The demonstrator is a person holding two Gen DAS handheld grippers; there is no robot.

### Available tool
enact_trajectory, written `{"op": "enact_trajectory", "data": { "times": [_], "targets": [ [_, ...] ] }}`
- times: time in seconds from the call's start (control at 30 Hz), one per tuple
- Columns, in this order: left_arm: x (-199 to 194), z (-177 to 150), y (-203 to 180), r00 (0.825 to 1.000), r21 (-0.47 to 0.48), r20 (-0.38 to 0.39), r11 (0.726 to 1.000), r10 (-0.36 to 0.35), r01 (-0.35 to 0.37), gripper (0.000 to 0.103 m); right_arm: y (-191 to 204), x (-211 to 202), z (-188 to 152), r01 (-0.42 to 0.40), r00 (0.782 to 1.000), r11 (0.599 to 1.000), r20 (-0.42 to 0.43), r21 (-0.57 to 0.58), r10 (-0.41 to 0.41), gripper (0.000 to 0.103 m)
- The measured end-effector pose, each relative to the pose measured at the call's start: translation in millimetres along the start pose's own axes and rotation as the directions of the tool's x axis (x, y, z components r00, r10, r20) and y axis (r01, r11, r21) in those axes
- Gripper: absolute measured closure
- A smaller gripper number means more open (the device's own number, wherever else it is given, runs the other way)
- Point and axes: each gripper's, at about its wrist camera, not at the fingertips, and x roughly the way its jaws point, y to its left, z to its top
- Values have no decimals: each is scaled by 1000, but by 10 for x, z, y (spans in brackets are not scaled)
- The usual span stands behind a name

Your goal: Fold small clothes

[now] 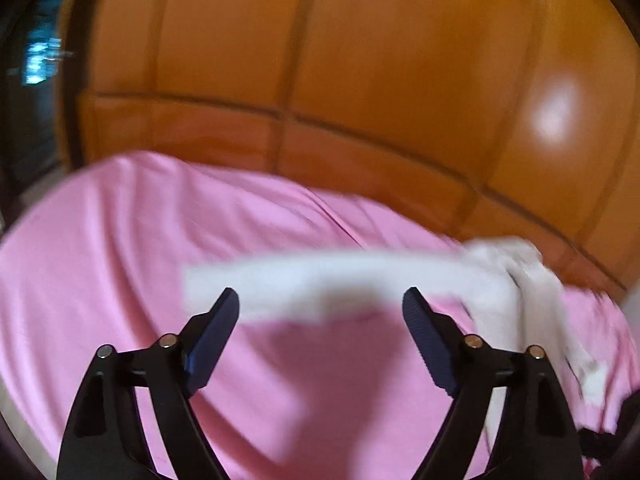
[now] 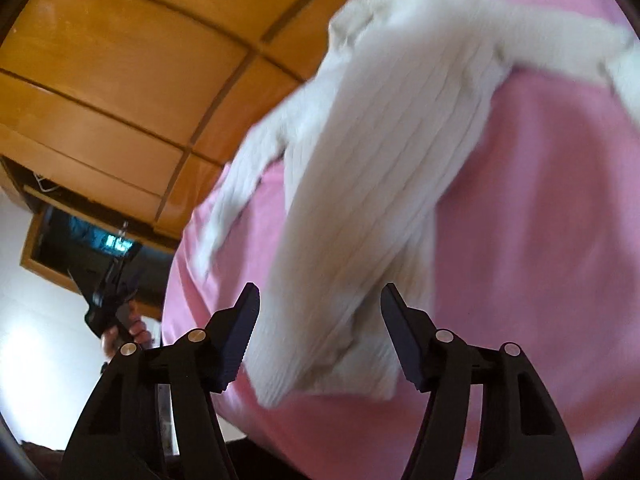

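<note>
The left tool (image 1: 320,308) stands wide, nothing pressed between its pads; a blurred white garment (image 1: 360,284) lies just beyond its tips on the pink sheet (image 1: 120,240). The right tool (image 2: 318,308) is also wide, the ribbed garment (image 2: 360,200) lying between and ahead of its fingers, not gripped. Wooden panels (image 2: 120,80) rise behind
</note>
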Motion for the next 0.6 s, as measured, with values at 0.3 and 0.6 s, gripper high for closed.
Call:
{"op": "enact_trajectory", "data": {
  "times": [0.3,0.6],
  "targets": [
    [766,-928,-955,824,-122,-386,908,-414,400,54,161,161,39,-78,997,997,-19,3,78,59],
    [871,-1362,-1648,708,-158,-495,854,-504,497,97,338,-497,341,40,978,991,207,-126,-13,97]
  ]
}}
